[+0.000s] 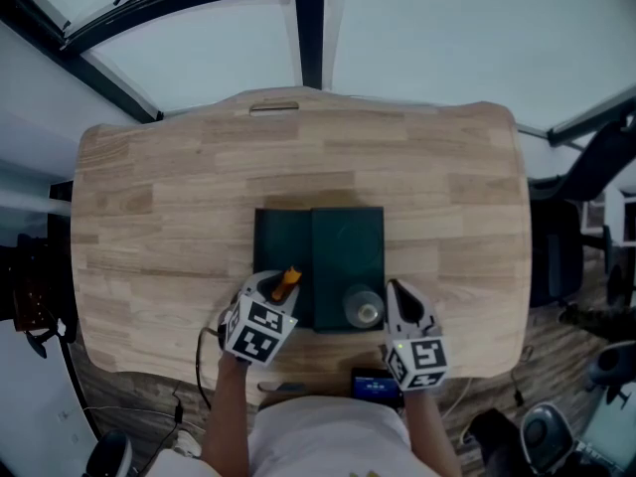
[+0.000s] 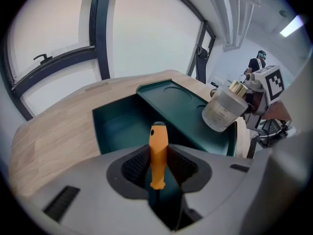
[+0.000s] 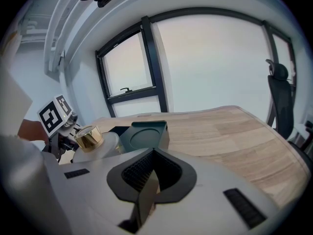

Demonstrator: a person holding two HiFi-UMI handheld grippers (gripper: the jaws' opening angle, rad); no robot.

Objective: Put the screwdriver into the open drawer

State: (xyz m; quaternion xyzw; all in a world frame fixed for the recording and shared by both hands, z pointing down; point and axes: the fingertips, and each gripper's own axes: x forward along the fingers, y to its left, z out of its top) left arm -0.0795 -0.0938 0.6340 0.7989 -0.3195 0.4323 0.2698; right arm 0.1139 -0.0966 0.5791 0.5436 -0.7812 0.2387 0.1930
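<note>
The screwdriver [image 2: 158, 151] has an orange handle. My left gripper [image 2: 158, 163] is shut on it, handle pointing away and tilted down. In the head view the screwdriver [image 1: 287, 282] and left gripper [image 1: 281, 288] hang over the near left part of the dark green box [image 1: 348, 237]. The box's open drawer [image 2: 120, 126] lies right below and beyond the handle, its inside bare. My right gripper [image 1: 396, 294] stays at the box's near right corner. Its jaws [image 3: 151, 175] look shut with nothing between them.
A frosted jar with a gold cap [image 1: 364, 307] stands on the box top near its front edge, between the two grippers. It also shows as the jar [image 2: 224, 112] and the jar [image 3: 93, 140]. The wooden table [image 1: 179, 197] surrounds the box. An office chair [image 3: 279, 89] stands at the right.
</note>
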